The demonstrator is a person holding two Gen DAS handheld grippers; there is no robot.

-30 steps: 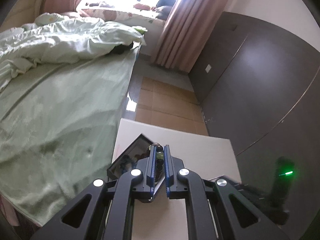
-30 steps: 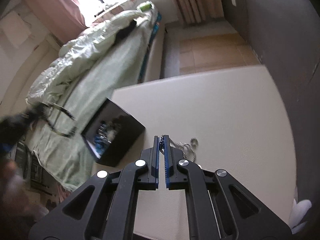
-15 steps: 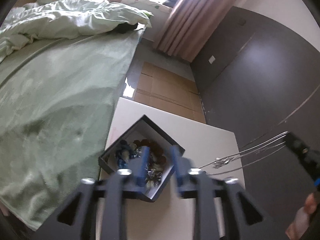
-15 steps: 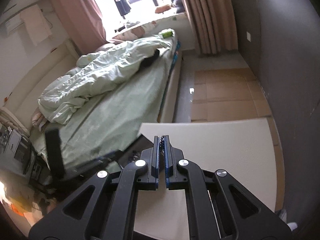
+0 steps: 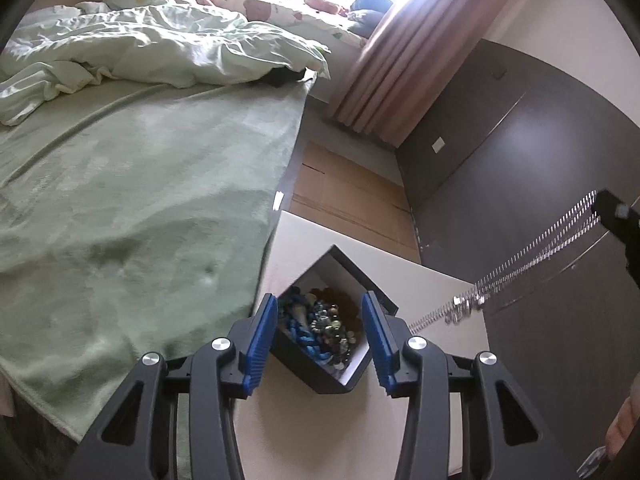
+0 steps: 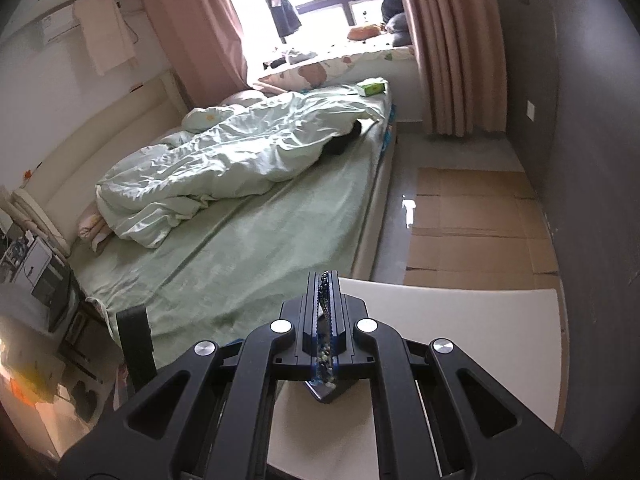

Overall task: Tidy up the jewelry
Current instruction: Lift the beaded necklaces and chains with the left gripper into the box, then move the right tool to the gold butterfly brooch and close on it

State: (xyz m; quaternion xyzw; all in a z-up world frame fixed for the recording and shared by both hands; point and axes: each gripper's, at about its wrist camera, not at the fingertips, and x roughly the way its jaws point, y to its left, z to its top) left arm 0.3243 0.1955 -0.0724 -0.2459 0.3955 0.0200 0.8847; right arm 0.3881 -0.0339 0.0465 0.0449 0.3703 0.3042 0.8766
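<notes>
Bedroom's pretty lived-in: green bed at 10 o'clock with a rumpled pale duvet, pink curtains up at 1, flattened cardboard on the floor at 3, dark wardrobe beside it, white table low down.

A white table beside the bed carries one thing — a dark open jewelry box of beads.

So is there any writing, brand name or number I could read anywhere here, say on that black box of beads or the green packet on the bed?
None is readable.
Jewelry box: no lettering shows.
Green packet: too small and blurred to read.
Air conditioner: any marking is too blurred to read.
</notes>
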